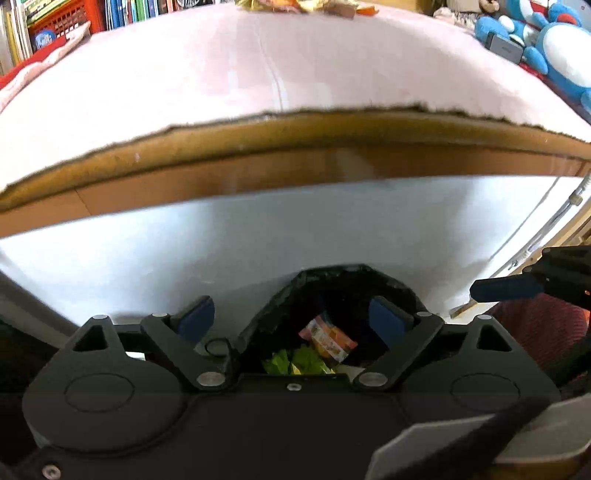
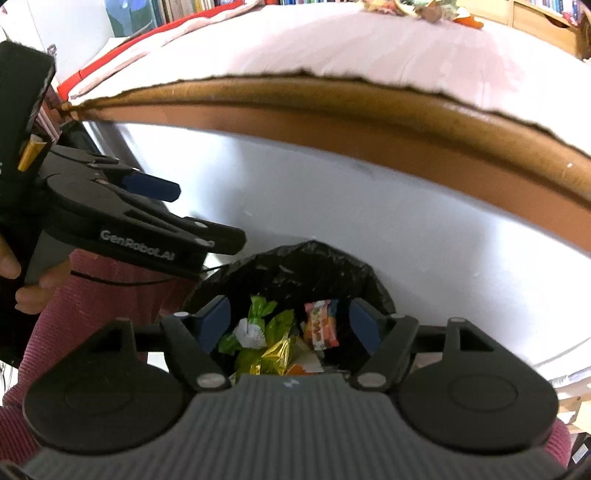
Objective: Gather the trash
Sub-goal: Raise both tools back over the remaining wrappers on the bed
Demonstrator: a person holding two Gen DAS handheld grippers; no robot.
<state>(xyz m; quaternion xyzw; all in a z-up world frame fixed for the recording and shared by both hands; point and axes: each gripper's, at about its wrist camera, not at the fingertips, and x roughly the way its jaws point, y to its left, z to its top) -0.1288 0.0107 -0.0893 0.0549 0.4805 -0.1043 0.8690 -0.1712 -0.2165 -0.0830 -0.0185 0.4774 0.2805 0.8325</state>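
Item: left gripper [image 1: 291,321], spread wide, nothing between its blue pads [image 1: 195,319]; it hangs tilted down over the mouth of the bin bag [image 1: 332,280], a sensible station for letting a piece drop straight in, which is my reading of the pose. Item: right gripper [image 2: 290,321], likewise spread and empty, poised over the same opening from the other side; each tool shows at the edge of the other's view, close beside one another but not touching. Item: black bin bag [image 2: 306,266], open at the top, standing on the floor against the pale front panel [image 2: 332,206] of a bed. Contents, the task's trash as gathered: orange-and-red wrapper [image 2: 320,328] to the right, green wrapper [image 2: 258,306] with a white patch, gold foil [image 2: 277,350] under it, all loose and lying well below the pads. Item: further trash pile [image 2: 413,9], a heap of coloured wrappers at the far edge of the pink bedspread [image 2: 332,48], well apart from the bag; judged to be the remaining stock to collect. Surroundings: brown bed edge [image 1: 295,133] between spread and panel; blue plush toys [image 1: 546,48] at the far right of the bed; bookshelves [image 1: 44,26] behind; a red knitted sleeve [image 2: 92,295] and a hand [image 2: 33,284] round the left tool's grip. Obstructions: the raised bed edge lies between bag and pile, so a reach there must likely rise first; the two tools crowd one small opening.
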